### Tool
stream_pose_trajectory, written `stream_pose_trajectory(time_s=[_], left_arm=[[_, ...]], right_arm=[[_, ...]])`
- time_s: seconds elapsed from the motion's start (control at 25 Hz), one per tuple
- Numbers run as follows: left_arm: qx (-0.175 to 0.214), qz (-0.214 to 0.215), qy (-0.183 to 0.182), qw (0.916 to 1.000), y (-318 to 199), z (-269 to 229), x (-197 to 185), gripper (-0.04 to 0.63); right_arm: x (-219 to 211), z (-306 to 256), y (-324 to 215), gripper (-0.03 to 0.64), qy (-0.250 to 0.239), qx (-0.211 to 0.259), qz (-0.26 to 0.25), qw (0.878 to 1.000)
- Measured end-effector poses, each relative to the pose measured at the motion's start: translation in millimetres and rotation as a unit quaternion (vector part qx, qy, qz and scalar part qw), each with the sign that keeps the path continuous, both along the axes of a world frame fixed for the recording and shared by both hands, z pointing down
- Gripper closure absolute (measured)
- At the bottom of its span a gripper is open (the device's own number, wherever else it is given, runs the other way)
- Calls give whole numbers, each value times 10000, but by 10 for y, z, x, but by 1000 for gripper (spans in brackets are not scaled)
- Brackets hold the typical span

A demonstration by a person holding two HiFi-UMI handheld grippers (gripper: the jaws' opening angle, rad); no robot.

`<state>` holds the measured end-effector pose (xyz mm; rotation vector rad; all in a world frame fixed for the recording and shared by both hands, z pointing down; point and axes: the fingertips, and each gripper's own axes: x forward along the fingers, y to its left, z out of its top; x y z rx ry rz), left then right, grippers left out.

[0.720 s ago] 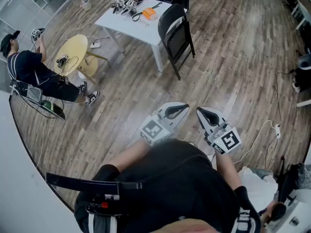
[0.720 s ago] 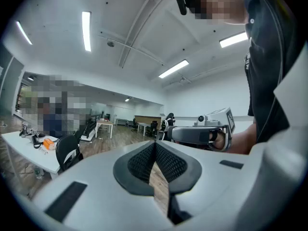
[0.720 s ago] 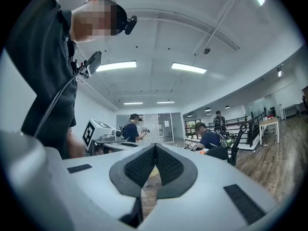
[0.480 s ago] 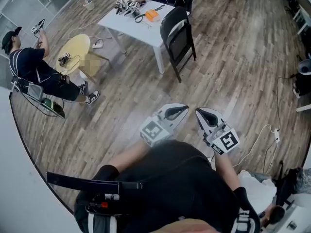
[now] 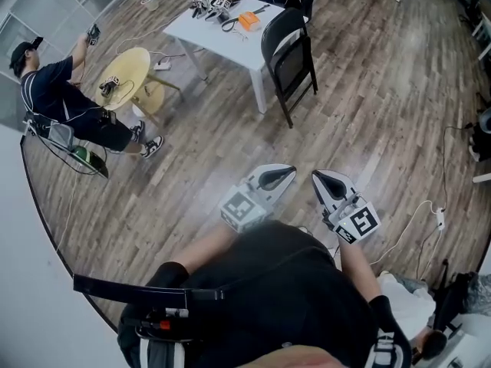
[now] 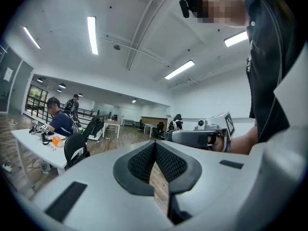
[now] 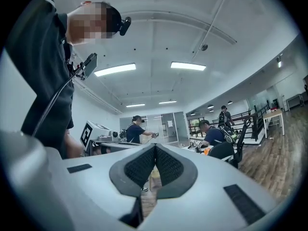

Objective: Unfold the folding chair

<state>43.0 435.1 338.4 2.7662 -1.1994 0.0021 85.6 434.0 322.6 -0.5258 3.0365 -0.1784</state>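
The black folding chair [image 5: 291, 56] stands at the near corner of a white table [image 5: 201, 35], far ahead of me, and looks folded flat. It also shows small in the left gripper view, the chair [image 6: 75, 151] low at the left, and in the right gripper view, the chair [image 7: 223, 151] at the right. My left gripper [image 5: 285, 172] and right gripper [image 5: 318, 177] are held side by side close to my chest, level, well short of the chair. Both are shut with nothing between the pads, as the left gripper [image 6: 155, 146] and right gripper [image 7: 155, 149] show in their own views.
An orange box [image 5: 247, 20] and spare grippers lie on the white table. A round yellow table [image 5: 126, 73] and a seated person [image 5: 73, 110] are at the left. A cable and power strip [image 5: 439, 218] lie on the wood floor at the right.
The head view has shifted a little, so the chair and table sit slightly further right. The seated person has raised an arm. Both grippers stay shut in the same place.
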Motion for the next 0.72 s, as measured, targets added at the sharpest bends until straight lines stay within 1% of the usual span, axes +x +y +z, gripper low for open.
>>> stream_pose_trajectory(time_s=[0.16, 0.4, 0.6, 0.72], left_arm=[[-121, -155, -18, 9998, 32, 100, -45, 591], [-219, -255, 19, 9994, 22, 216, -237, 591], [-116, -271, -15, 9996, -20, 221, -475, 591], [-26, -234, -89, 9997, -104, 192, -704, 591]], right_arm=[[-45, 107, 41, 609, -76, -41, -285, 9996], [-300, 232, 73, 609, 75, -76, -606, 9981], [-604, 274, 66, 609, 190, -25, -604, 9980], [-863, 260, -12, 609, 215, 5, -525, 9984]])
